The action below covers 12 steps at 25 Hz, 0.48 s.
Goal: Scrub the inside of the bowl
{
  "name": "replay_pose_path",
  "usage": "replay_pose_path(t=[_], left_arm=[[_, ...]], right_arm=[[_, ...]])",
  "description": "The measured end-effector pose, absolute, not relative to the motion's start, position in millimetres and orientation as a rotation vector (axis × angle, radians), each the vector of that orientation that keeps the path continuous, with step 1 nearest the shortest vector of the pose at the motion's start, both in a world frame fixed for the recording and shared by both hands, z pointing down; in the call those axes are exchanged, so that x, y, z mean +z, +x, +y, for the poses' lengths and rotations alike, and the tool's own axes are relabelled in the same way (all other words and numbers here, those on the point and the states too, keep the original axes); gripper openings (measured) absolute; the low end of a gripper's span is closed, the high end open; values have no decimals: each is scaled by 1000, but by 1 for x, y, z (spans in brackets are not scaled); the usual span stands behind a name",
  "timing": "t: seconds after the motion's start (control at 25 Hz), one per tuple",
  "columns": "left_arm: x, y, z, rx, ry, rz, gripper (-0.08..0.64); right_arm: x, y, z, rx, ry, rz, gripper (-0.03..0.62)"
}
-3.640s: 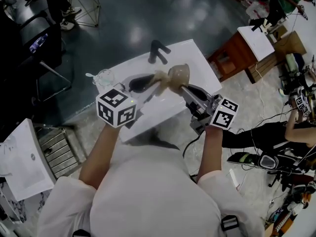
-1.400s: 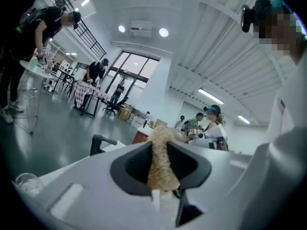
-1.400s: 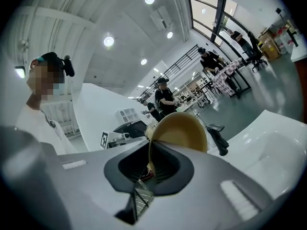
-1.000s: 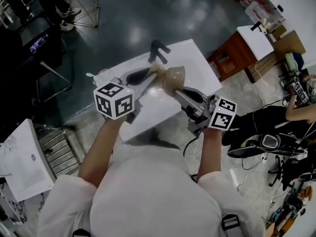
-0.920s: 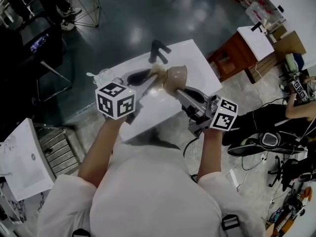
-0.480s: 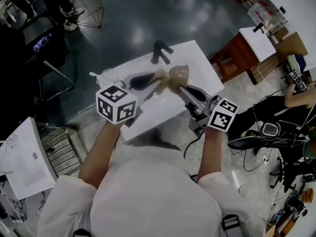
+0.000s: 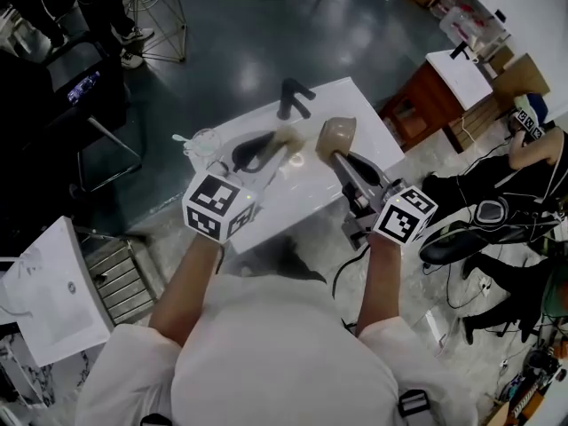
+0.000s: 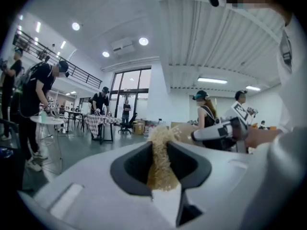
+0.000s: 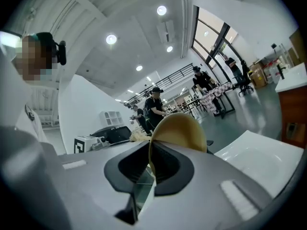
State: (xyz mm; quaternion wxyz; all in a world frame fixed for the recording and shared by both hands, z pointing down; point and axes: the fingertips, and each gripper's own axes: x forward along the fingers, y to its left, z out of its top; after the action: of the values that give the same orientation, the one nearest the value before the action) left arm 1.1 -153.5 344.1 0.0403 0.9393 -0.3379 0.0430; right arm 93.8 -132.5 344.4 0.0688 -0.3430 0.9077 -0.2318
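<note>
Held out forward (about level), left gripper [image 7: 269, 145] and right gripper [image 7: 338, 157] both clamp tight.

I count two claws, a left claw [image 7: 269, 145] and a right claw [image 7: 336, 156]. There is one tan bowl [image 7: 338, 134] and one straw-coloured scrubber [image 7: 287, 138]. On the one white table [image 7: 377, 136], one black faucet [image 7: 293, 97] stands at twelve o'clock and one clear glass [image 7: 204, 143] at ten.

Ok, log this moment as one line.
left hand-held gripper: shut on fibre scrubber | right hand-held gripper: shut on tan bowl rim | scrubber beside bowl, not inside
</note>
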Motion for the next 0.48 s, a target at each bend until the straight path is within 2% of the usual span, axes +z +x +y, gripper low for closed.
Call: replay_pose_path(t=[0.48], left_arm=[[318,-36,-121,196,2952,-1266,100]], right_arm=[[320,107,-76,-355,-1427,2801,18]])
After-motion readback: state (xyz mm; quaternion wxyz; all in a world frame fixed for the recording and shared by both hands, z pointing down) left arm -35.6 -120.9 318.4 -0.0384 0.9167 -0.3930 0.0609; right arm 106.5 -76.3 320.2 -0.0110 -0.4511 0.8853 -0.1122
